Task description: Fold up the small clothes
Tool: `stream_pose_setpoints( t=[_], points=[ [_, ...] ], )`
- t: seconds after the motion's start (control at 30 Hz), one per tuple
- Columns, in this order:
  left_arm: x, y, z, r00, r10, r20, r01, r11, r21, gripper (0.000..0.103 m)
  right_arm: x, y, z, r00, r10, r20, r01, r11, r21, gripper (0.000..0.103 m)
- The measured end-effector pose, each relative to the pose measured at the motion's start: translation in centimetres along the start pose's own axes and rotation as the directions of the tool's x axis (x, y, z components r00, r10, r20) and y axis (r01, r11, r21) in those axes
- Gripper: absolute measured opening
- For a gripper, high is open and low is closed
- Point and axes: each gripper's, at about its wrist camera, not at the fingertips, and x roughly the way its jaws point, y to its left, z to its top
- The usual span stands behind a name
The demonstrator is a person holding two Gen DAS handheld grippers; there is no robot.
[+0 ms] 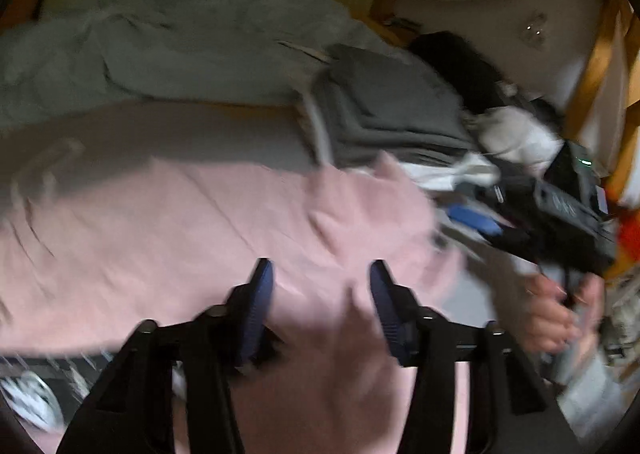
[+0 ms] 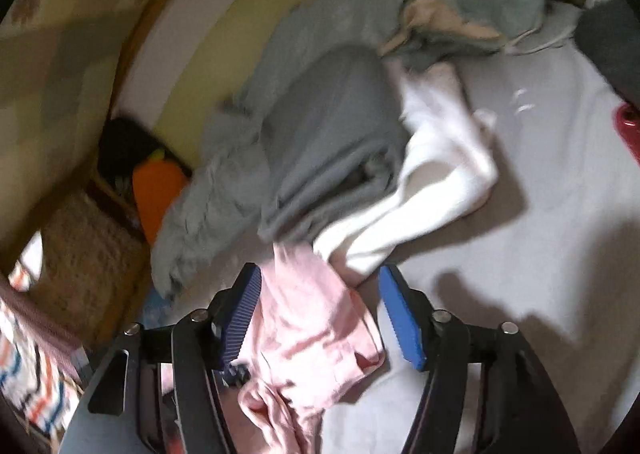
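The pink garment [image 1: 200,238] is lying spread across the pale bed sheet [image 1: 192,134], filling the left wrist view from nine o'clock to the centre, its far edge running toward two o'clock. Bare sheet is lying open beyond it at twelve o'clock, bounded by a rumpled grey-blue blanket [image 1: 180,34]; a folded grey stack [image 1: 392,106] is crowding the one o'clock side.

The left gripper [image 1: 320,294] is angling down over the garment, jaws standing apart with pink cloth showing between them; blur is hiding whether the pads are touching it.

At three o'clock a hand [image 1: 556,314] is gripping the right gripper [image 2: 318,306], whose jaws are apart with bunched pink fabric lying loose between them. Ahead of it a white garment [image 2: 436,174] is lying at twelve o'clock, a grey garment [image 2: 320,142] at eleven, open sheet at two o'clock.
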Motion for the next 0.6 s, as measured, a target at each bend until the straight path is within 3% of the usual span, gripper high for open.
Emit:
stream_pose_setpoints(
  t=[0.07, 0.13, 0.27, 0.33, 0.4, 0.5, 0.6],
  points=[
    [1.5, 0.2, 0.7, 0.995, 0.095, -0.014, -0.094, 0.994, 0.049, 0.021, 1.6, -0.3, -0.6, 0.997, -0.035, -0.067, 0.036, 0.999, 0.003, 0.051],
    [3.5, 0.6, 1.4, 0.992, 0.120, -0.045, -0.117, 0.991, 0.064, 0.011, 2.6, -0.9, -1.1, 0.993, -0.051, -0.106, 0.054, 0.998, 0.024, 0.046],
    [6.0, 0.8, 2.8, 0.997, 0.044, -0.062, -0.040, 0.998, 0.056, 0.009, 2.7, -0.8, -1.3, 0.994, -0.022, -0.110, 0.025, 1.000, 0.019, 0.043],
    [7.4, 0.7, 3.8, 0.996, 0.032, -0.087, -0.027, 0.998, 0.058, 0.009, 2.8, -0.8, -1.4, 0.993, -0.014, -0.118, 0.015, 1.000, 0.009, 0.020],
    [9.7, 1.0, 4.7, 0.985, 0.092, -0.146, -0.083, 0.994, 0.065, 0.009, 2.9, -0.9, -1.2, 0.996, -0.030, -0.087, 0.031, 0.999, 0.013, 0.002],
    [11.9, 2.1, 5.6, 0.977, 0.089, -0.194, -0.084, 0.996, 0.031, 0.009, 1.9, 0.4, -1.2, 1.000, 0.013, -0.019, -0.014, 1.000, -0.025, 0.002],
    [12.2, 2.1, 6.2, 0.976, 0.094, -0.196, -0.088, 0.995, 0.037, 0.009, 0.0, 4.5, -1.8, 0.997, 0.065, 0.045, -0.057, 0.983, -0.174, 0.002]
  ],
)
